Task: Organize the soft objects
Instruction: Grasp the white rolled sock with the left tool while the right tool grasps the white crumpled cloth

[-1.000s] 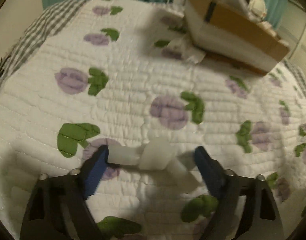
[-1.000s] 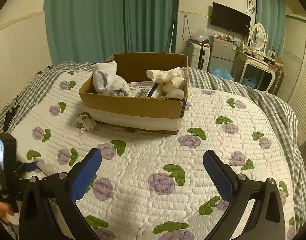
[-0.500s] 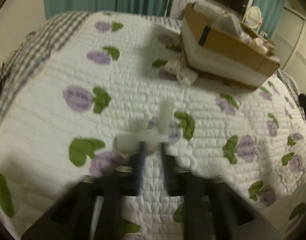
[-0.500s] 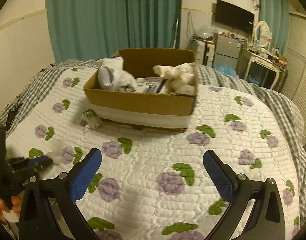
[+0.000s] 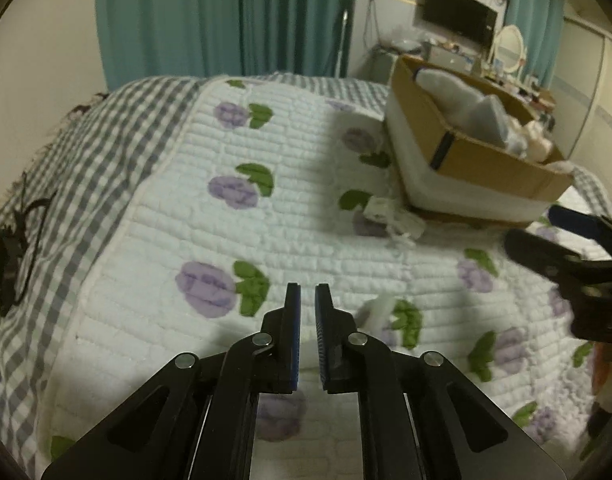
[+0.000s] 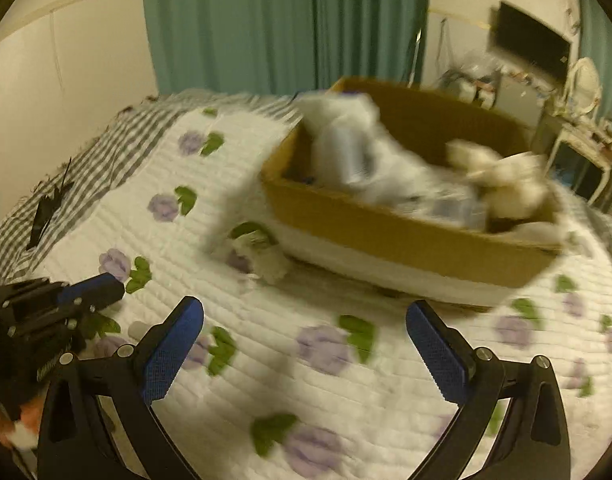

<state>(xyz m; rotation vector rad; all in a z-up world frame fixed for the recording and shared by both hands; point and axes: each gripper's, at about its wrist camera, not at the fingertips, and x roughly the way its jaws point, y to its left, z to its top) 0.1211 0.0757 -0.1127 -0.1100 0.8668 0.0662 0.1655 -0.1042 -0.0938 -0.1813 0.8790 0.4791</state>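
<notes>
A quilted bed cover point(image 5: 153, 240) with purple flowers and green leaves fills both views, and on it, toward the far side, sits an open cardboard box point(image 6: 406, 236) that already holds a pale grey-white soft bundle point(image 6: 346, 148) at one end and a cream plush item point(image 6: 502, 184) at the other, so part of the sorting looks done. Two soft pieces remain on the quilt: a small crumpled white item point(image 5: 390, 216) lying just beside the near corner of the box, and a smaller white soft piece point(image 5: 376, 312) lying on the cover beside the left gripper point(image 5: 307, 296), on its right and not between its fingers. That gripper's blue pads stand nearly pressed together with a thin gap between them, and nothing shows in the gap, though the fisheye view may hide a scrap below the tips. The right gripper point(image 6: 303, 320) is spread wide, empty, hovering over the quilt and facing the box; its view is smeared by motion, so the box contents are hard to make out. By this reckoning the job is roughly half finished, with both loose pieces yet to go in.
</notes>
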